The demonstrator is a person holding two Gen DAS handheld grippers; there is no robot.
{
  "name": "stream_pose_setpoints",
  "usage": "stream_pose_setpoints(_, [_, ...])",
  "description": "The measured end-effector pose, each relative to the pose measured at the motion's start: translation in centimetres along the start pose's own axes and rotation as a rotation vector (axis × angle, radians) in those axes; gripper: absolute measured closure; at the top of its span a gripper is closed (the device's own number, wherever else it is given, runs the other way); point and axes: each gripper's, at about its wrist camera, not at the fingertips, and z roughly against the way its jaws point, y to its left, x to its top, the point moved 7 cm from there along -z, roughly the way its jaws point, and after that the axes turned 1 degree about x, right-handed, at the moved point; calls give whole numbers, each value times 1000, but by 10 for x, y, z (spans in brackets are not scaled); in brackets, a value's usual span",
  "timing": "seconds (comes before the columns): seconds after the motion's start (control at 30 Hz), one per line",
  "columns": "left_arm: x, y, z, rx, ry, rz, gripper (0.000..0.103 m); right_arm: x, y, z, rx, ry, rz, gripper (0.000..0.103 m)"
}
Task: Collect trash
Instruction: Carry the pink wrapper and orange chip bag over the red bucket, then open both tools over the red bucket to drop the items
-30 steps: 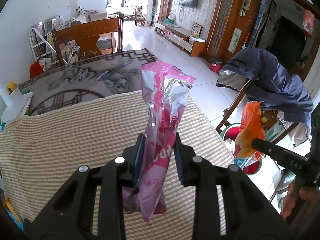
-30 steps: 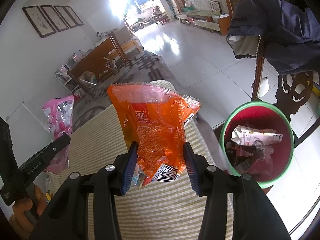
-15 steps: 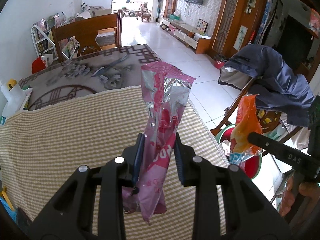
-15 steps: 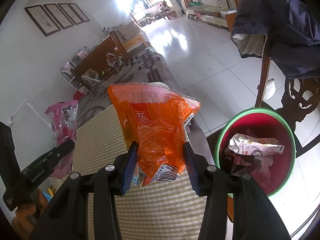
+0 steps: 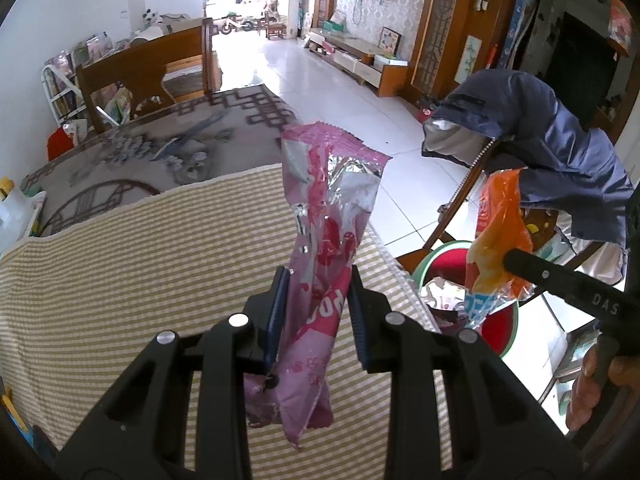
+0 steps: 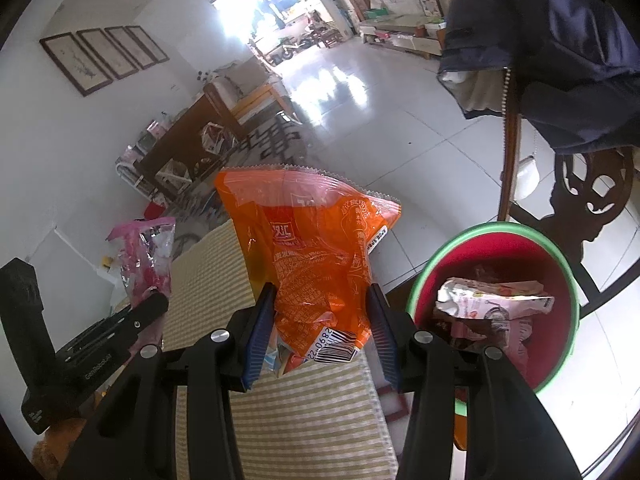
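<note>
left gripper (image 5: 316,312) jaws clamp pink wrapper (image 5: 328,216), frame centre, upright above worktop (image 5: 120,280) | right gripper (image 6: 320,328) jaws clamp orange wrapper (image 6: 312,248), beside bin (image 6: 560,264) lower right, likely for dropping

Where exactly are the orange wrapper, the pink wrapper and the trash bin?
orange wrapper (image 6: 316,260): right wrist view, printed front.
pink wrapper (image 5: 332,216): left wrist view, crinkled middle.
trash bin (image 6: 556,252): right wrist view, green rim.
</note>
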Motion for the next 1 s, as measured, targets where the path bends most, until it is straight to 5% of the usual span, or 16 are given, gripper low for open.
stream_pose_setpoints(0.9, [4, -158, -67, -240, 122, -195, 74, 9, -132, 57, -151, -67, -198, 57])
stream_pose_setpoints(0.93, [2, -162, -69, -251, 132, -203, 71, 8, -135, 57, -148, -62, -204, 55])
stream_pose_setpoints(1.0, [-2, -167, -70, -261, 138, -204, 49, 4, -137, 55, -130, -46, -223, 49])
